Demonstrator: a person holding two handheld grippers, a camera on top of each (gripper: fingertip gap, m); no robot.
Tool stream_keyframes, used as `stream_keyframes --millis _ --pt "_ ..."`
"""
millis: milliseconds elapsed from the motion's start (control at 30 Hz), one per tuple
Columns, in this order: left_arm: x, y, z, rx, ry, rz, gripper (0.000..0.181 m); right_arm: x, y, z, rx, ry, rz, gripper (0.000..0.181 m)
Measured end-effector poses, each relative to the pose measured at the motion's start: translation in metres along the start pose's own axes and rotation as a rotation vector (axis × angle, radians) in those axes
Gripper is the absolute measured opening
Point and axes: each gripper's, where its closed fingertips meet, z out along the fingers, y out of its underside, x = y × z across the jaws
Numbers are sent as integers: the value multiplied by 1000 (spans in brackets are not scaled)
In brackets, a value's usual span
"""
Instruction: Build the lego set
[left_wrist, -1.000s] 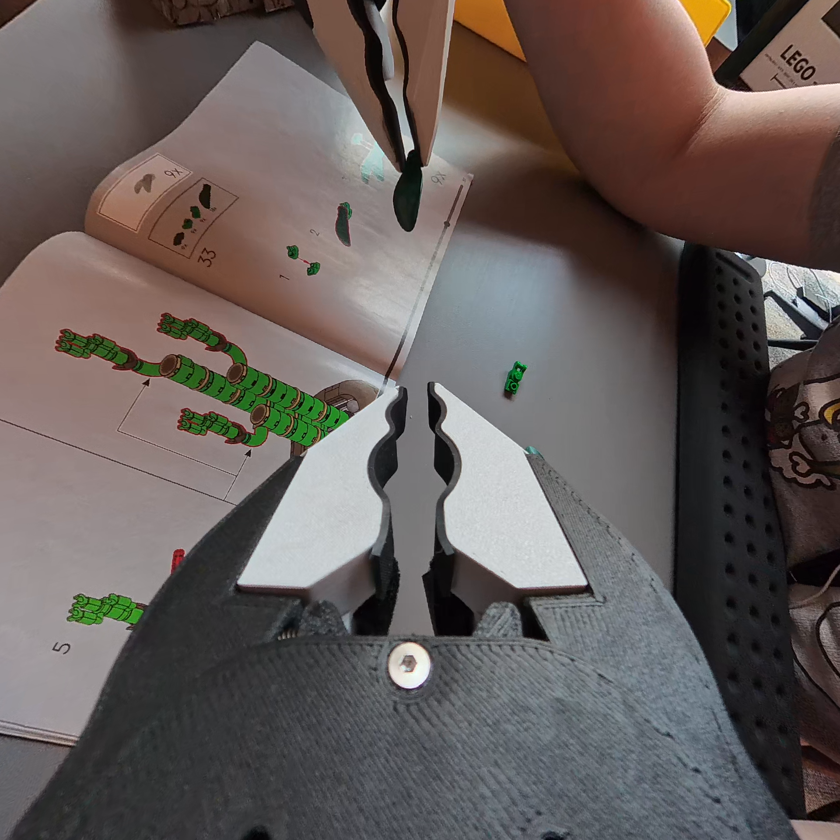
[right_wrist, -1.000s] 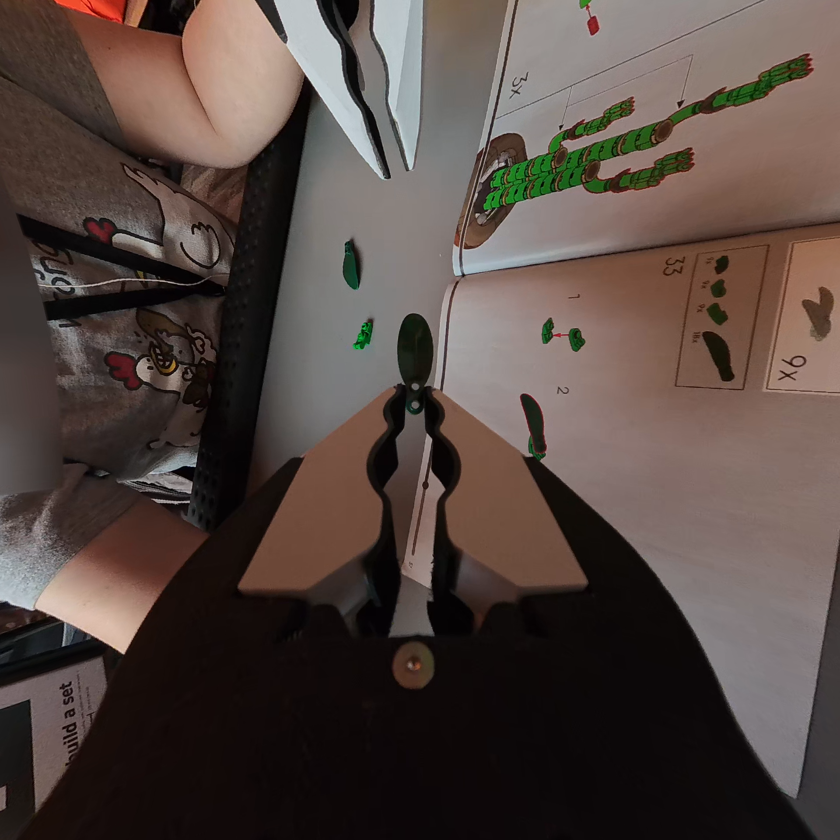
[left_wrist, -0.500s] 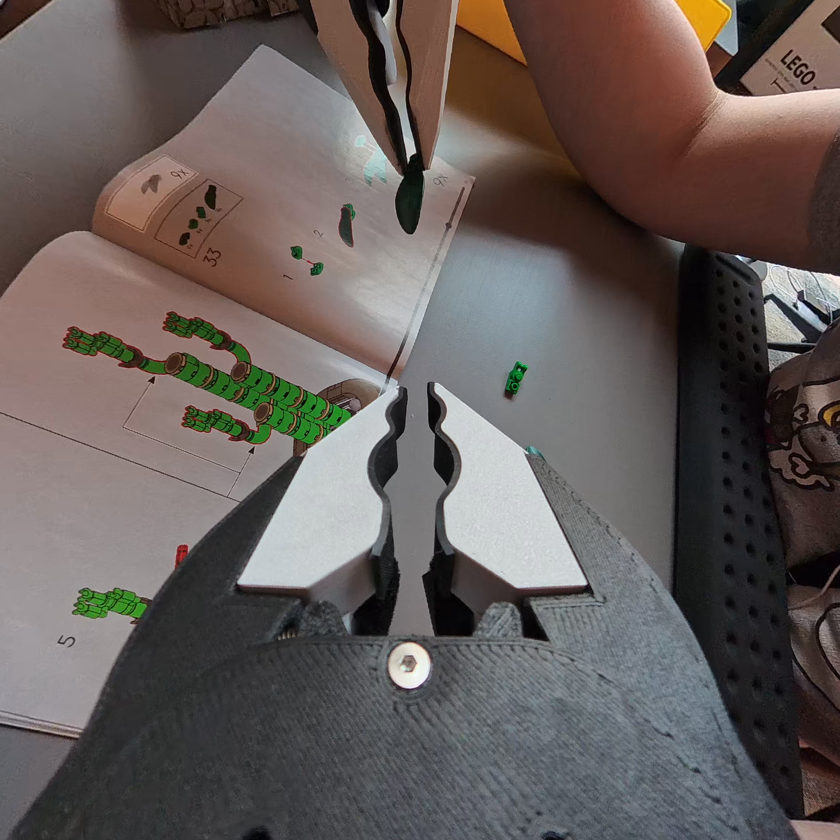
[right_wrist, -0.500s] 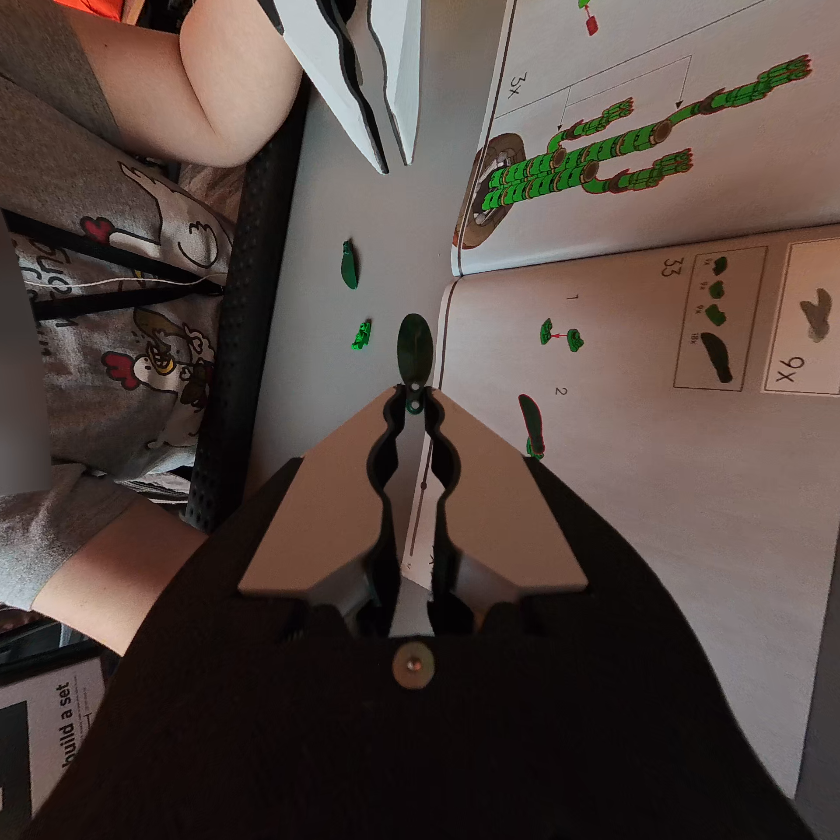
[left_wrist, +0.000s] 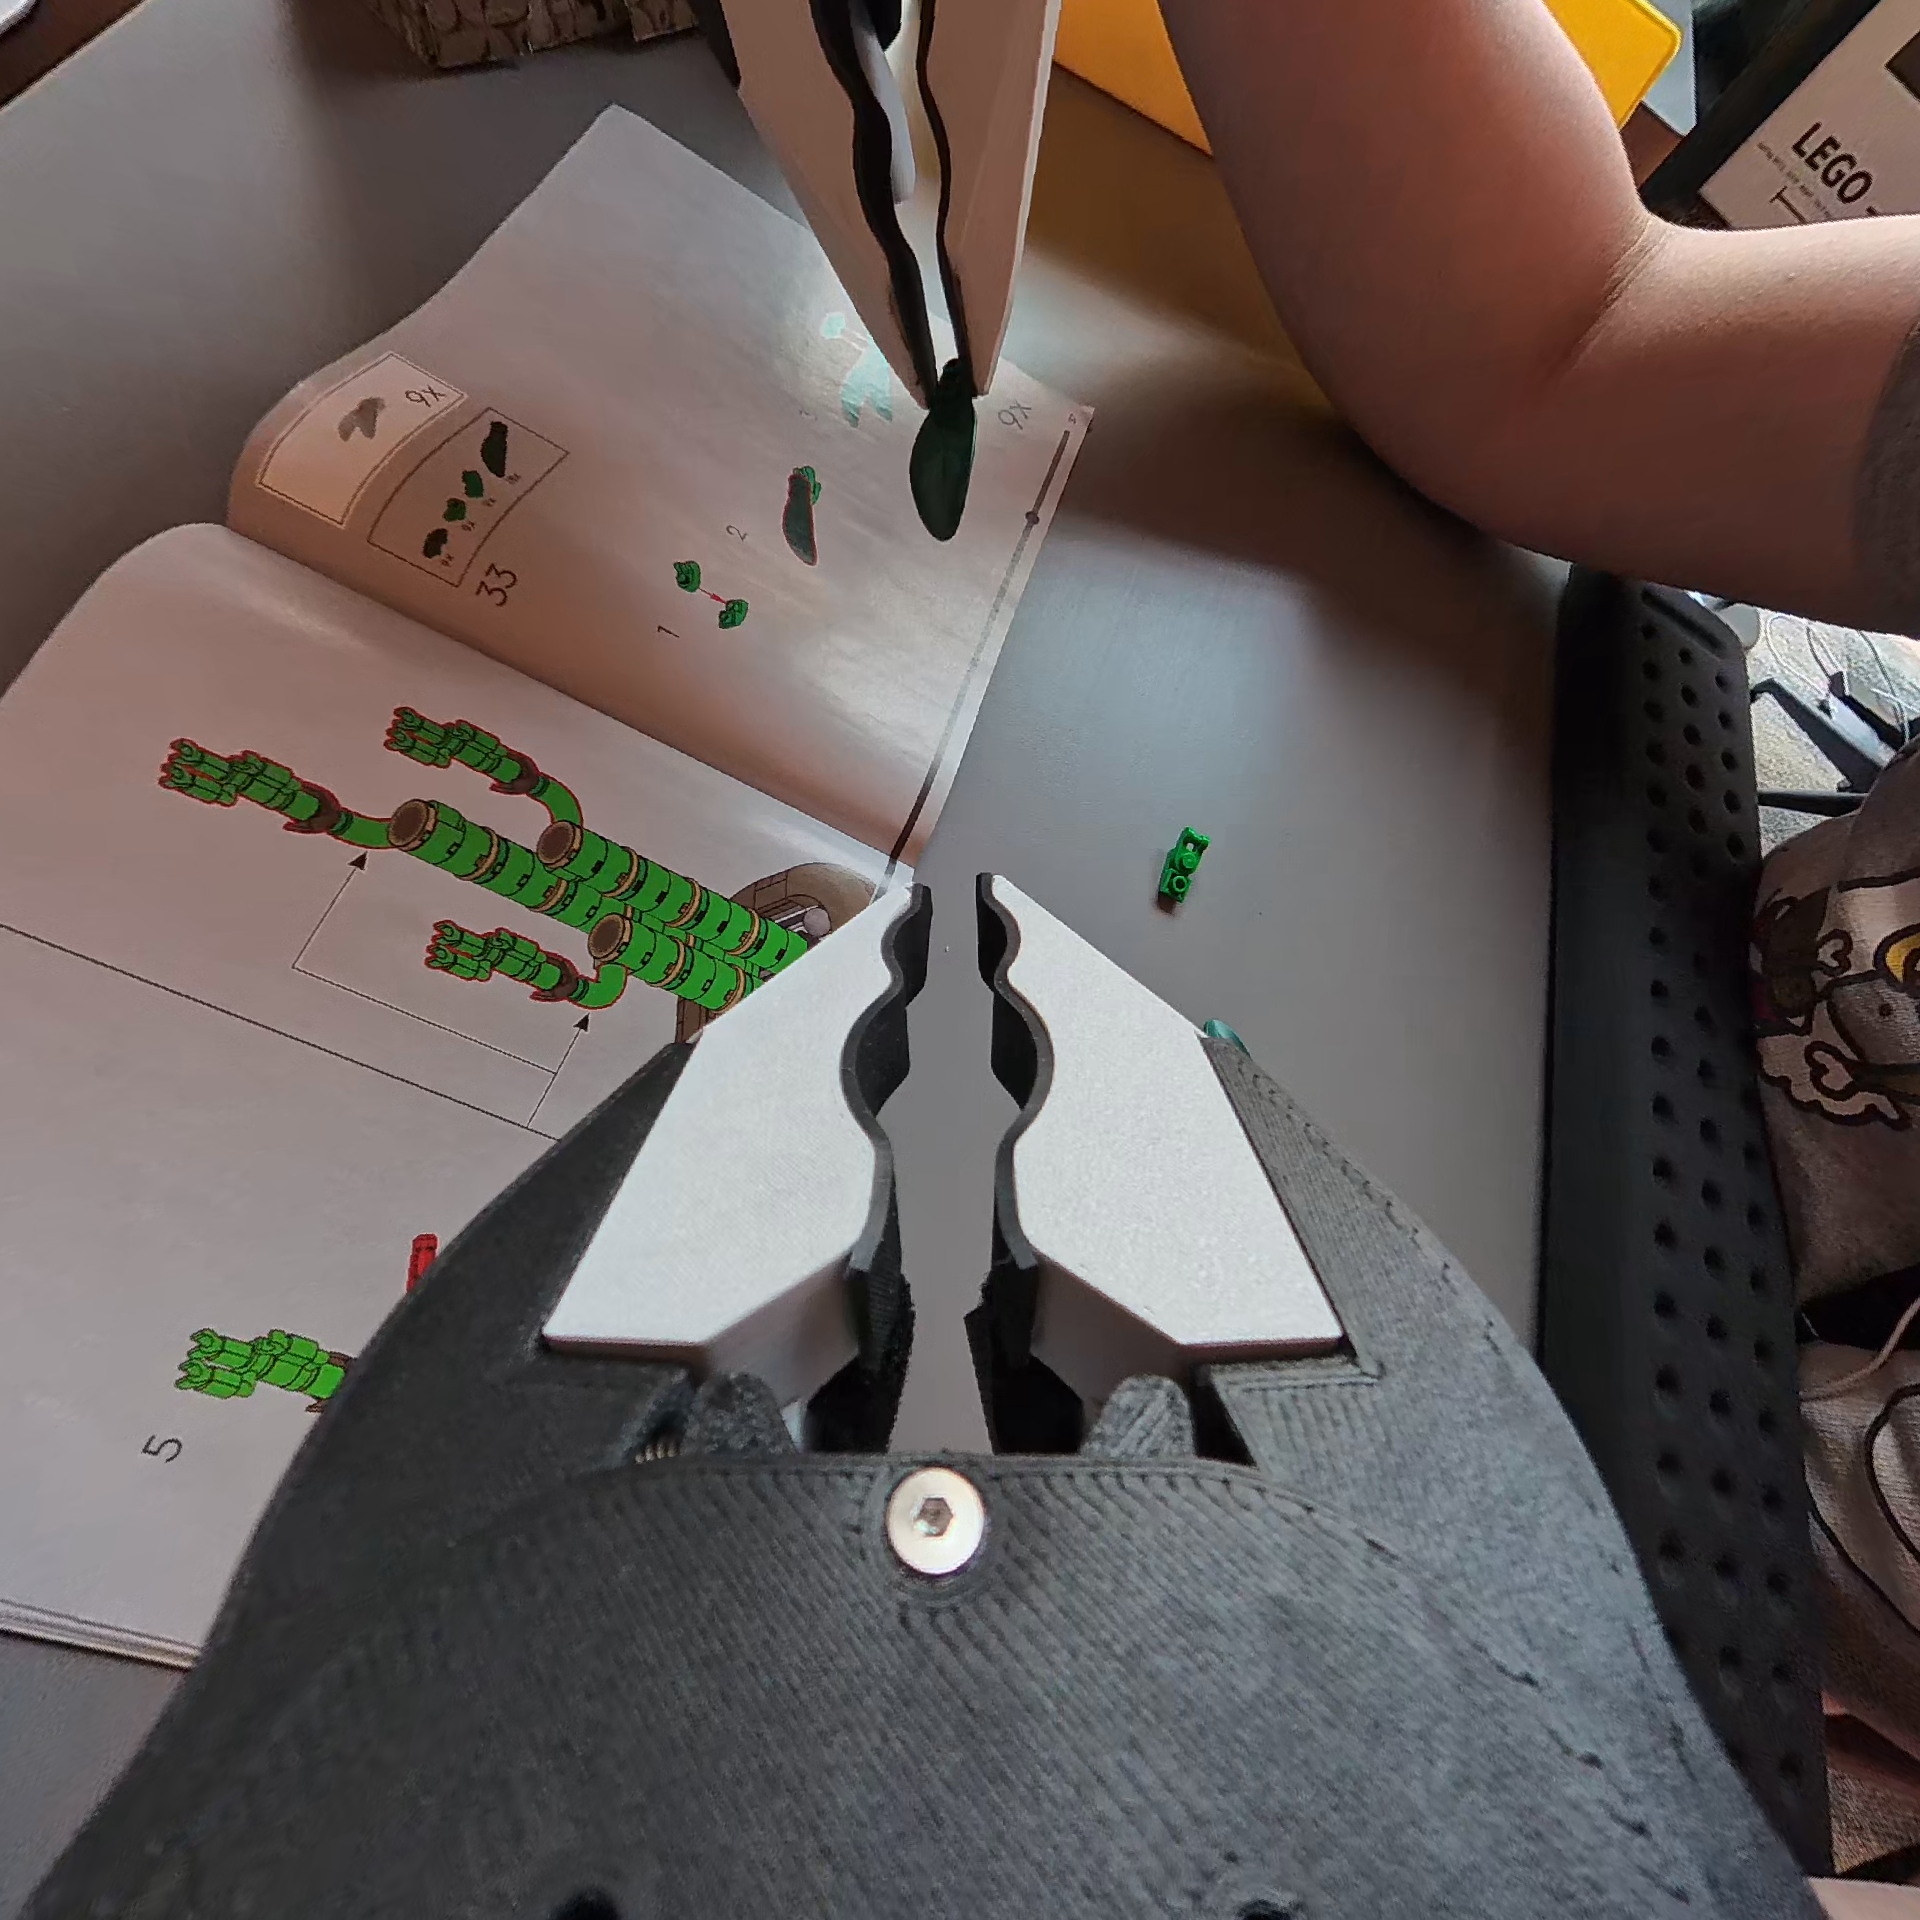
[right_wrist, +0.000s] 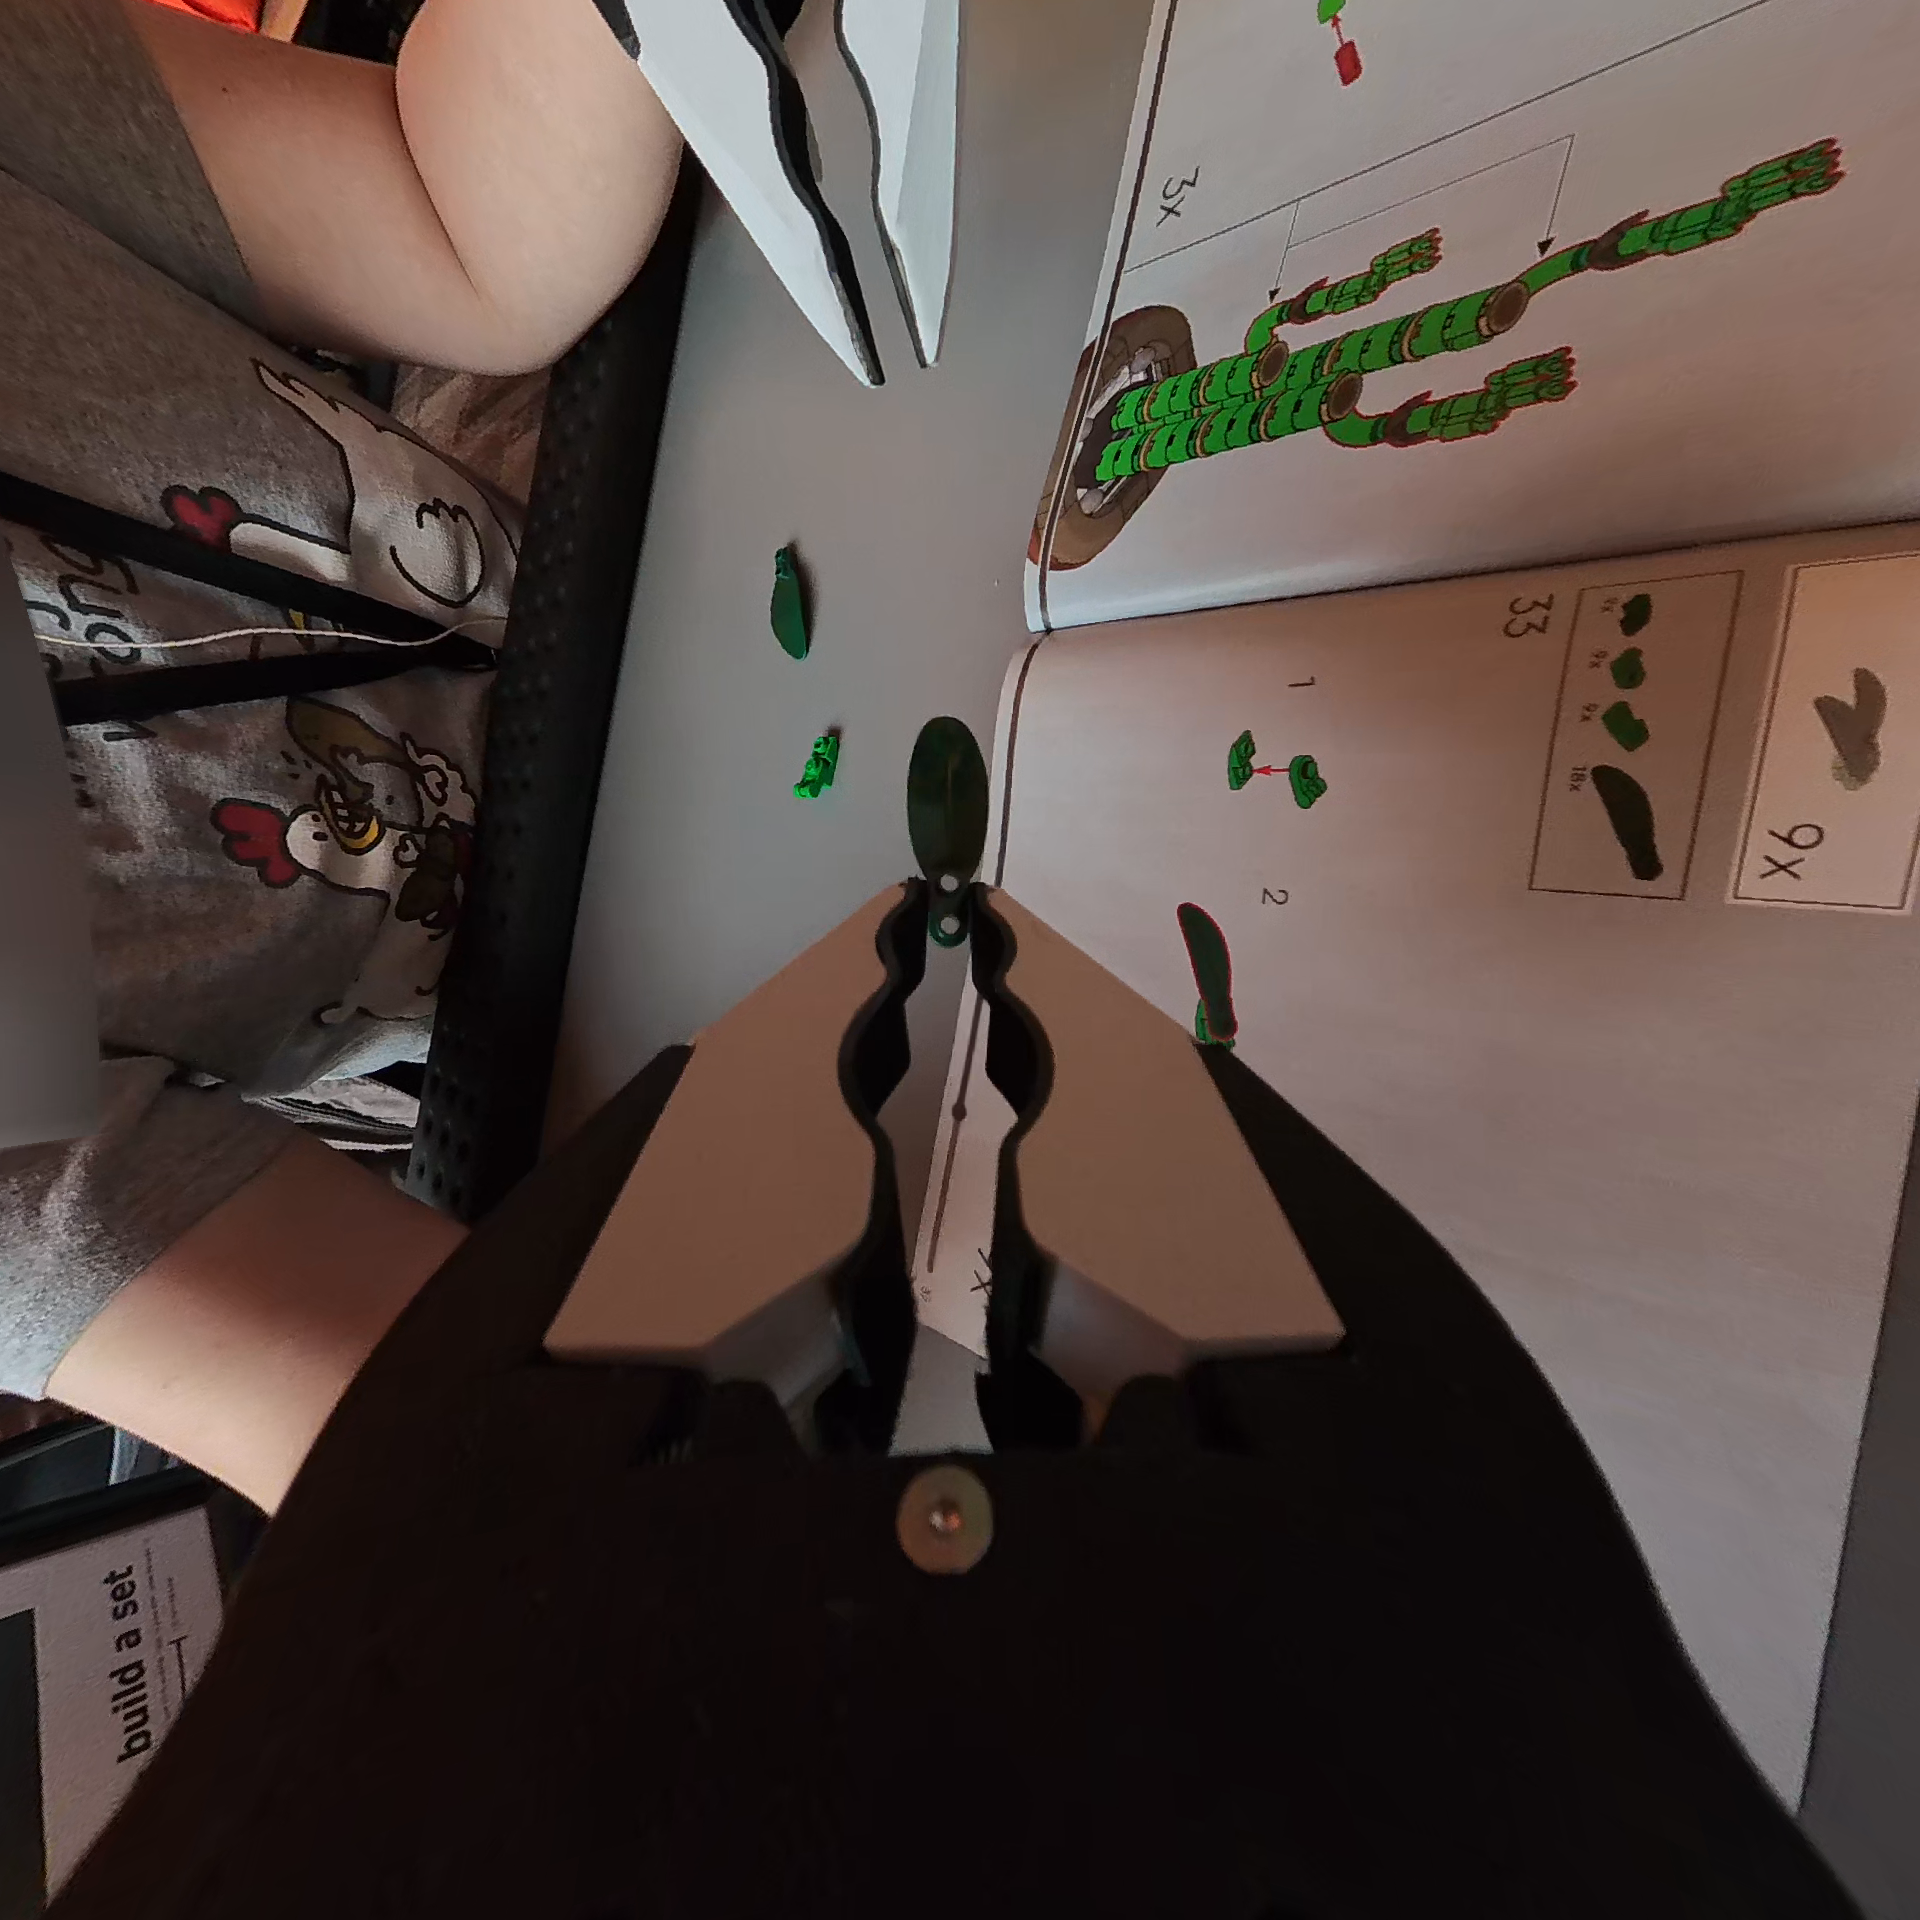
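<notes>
My right gripper (right_wrist: 948, 904) is shut on the stem end of a dark green leaf piece (right_wrist: 945, 790), held above the table beside the booklet's edge. It also shows at the top of the left wrist view (left_wrist: 945, 374) with the leaf (left_wrist: 943, 468) hanging from its tips. My left gripper (left_wrist: 951, 894) is empty, its jaws a narrow gap apart, low over the grey table. It also shows in the right wrist view (right_wrist: 902, 364). A small bright green piece (left_wrist: 1182, 862) (right_wrist: 818, 767) lies loose on the table between the grippers. A second dark green leaf (right_wrist: 790, 603) lies near it.
An open instruction booklet (left_wrist: 312, 1091) (right_wrist: 1455, 1143) covers one side of the table. A black perforated strip (left_wrist: 1662, 1039) (right_wrist: 561, 623) runs along the table's edge by the person's arm (left_wrist: 1507, 312). A yellow box (left_wrist: 1122, 62) stands at the back. Spacing between my two grippers at the tips: around 12 cm.
Almost nothing. My left gripper has drifted slightly, so the booklet sits a little differently in its view. My right gripper still holds the leaf in the same spot.
</notes>
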Motion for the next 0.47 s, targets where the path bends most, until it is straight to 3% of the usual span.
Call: stream_keyframes --millis 200,467 --pt "0 0 0 0 0 -3 7 -12 -3 -1 16 -34 -83 6" --pt "0 3 2 -16 4 -1 7 -79 -75 -52 444 -401 -73 5"
